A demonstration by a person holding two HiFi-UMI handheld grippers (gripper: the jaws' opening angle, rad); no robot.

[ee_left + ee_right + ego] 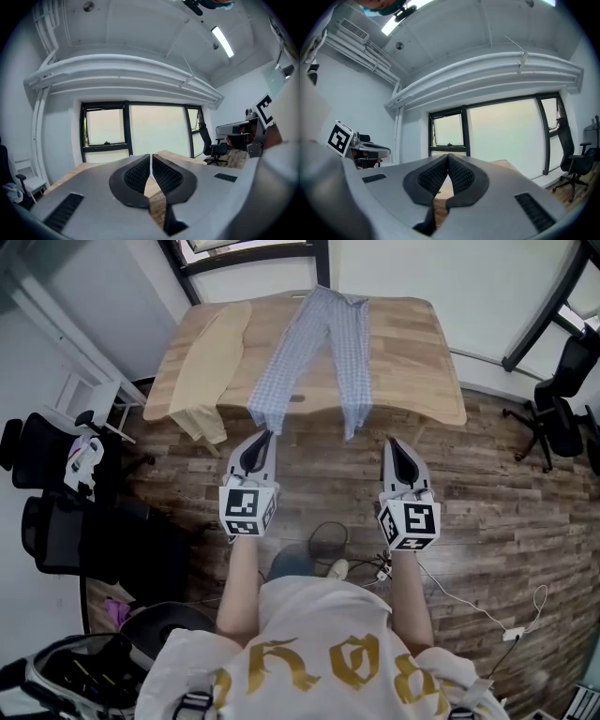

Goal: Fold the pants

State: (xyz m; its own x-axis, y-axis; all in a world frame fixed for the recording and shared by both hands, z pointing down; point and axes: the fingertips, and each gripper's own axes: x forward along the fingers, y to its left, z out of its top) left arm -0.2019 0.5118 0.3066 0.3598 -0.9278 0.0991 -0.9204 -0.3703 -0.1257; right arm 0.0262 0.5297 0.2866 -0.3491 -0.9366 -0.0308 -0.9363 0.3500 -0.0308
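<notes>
Checked pants (319,343): spread on wooden table (417,352), frame top. Left gripper (263,437), right gripper (393,443): frame centre, jaws pressed together, empty.

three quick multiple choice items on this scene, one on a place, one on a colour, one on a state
1. Where are the leg ends of the pants?
A) hanging over the near edge of the table
B) folded at the table's middle
C) over the far edge

2. What colour is the garment left of the pants?
A) red
B) pale yellow
C) black

3. How are the left gripper and right gripper?
A) wide open
B) shut on the pants
C) shut, empty

1 A: both legs droop past the near edge.
2 B: it is pale yellow.
3 C: the jaws meet with nothing between them, short of the table.
</notes>
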